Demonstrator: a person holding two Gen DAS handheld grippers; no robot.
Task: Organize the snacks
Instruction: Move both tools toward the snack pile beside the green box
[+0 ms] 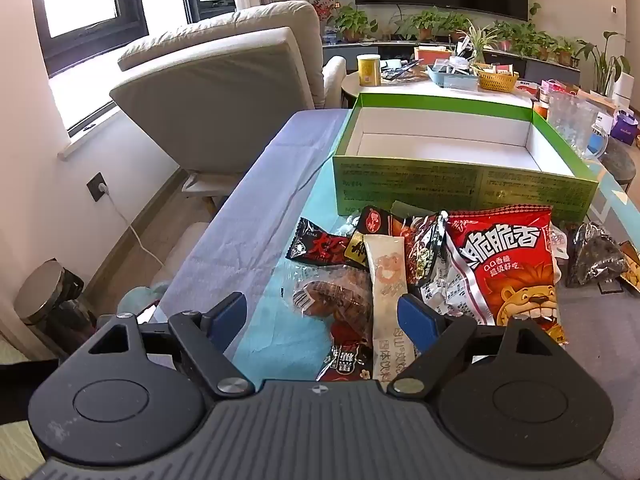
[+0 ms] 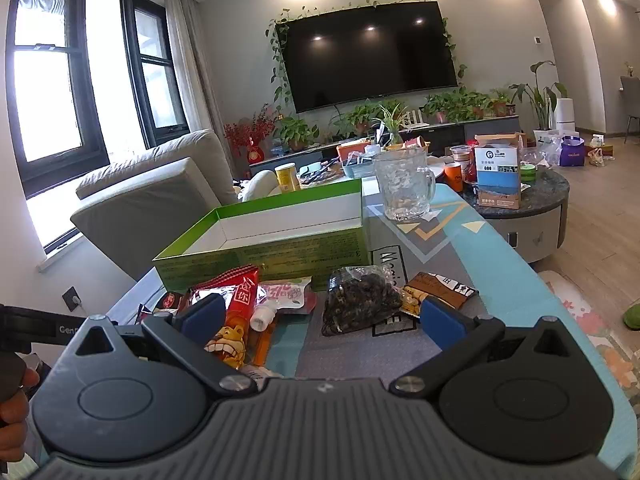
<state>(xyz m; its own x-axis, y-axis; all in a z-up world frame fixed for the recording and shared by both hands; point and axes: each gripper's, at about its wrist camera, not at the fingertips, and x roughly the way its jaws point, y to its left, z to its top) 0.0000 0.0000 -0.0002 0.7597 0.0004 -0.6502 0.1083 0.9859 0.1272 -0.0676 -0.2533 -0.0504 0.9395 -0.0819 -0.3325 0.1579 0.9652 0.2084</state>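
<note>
We are hovering the spread left gripper over light, crinkly, slippery snacks piled on the bench before the empty box, judging a flat sealed edge the safest pinch.

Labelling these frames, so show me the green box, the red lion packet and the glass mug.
green box [image 1: 460,194]: left wrist view, printed front wall.
red lion packet [image 1: 508,264]: left wrist view, front face.
glass mug [image 2: 402,184]: right wrist view, body.

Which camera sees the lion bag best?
The left wrist view. There the red lion bag faces the camera, its front with lion and lettering nearly all in sight. In the right wrist view the lion bag lies edge-on, partly hidden behind a finger of the hand-held gripper.
</note>
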